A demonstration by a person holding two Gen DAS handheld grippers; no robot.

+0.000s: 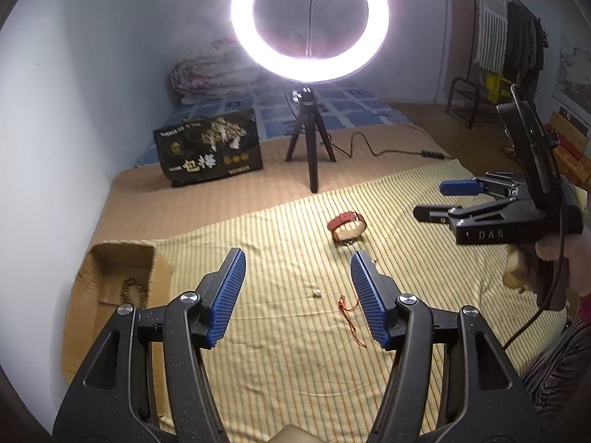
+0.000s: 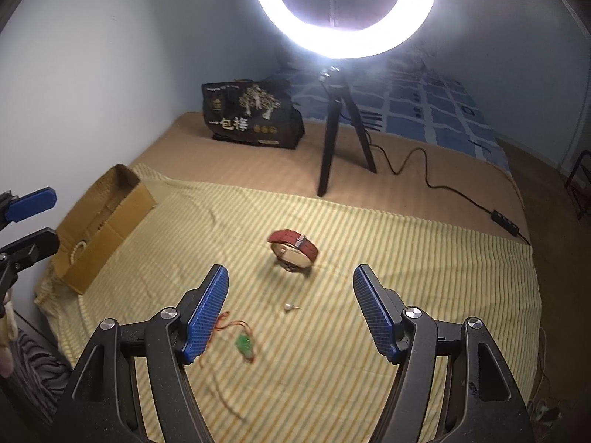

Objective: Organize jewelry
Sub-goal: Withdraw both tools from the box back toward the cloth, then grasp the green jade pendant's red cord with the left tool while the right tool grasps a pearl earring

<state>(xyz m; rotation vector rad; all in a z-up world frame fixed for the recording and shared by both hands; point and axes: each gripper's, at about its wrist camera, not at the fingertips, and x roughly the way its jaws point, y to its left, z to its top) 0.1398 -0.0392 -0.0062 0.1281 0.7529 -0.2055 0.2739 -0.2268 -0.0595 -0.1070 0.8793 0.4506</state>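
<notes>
Striped sheet (image 1: 277, 350) on a bed, box (image 1: 110, 288) far left with beads (image 1: 135, 291) | left view: left gripper (image 1: 297, 291) jaws wide, empty; watch (image 1: 347, 229) beyond | right view: right gripper (image 2: 290, 308) jaws apart, empty; watch (image 2: 293, 251) centre, light and stiff-ish, I'd pinch the strap; pearl stud (image 2: 288, 307) tiny, slippery; green pendant (image 2: 243, 345) on limp cord nearer left.

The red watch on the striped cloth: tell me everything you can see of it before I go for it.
The watch has a red, leather-looking strap closed into a loop, with a small metal piece on the upper band and a pale rectangular case at the lower front. It sits on its edge on the striped cloth, loop opening facing sideways. Only the cloth touches it. It lies beyond both open grippers, left gripper and right gripper, and neither is in contact. A small pearl stud lies apart from it, nearer the camera.
</notes>
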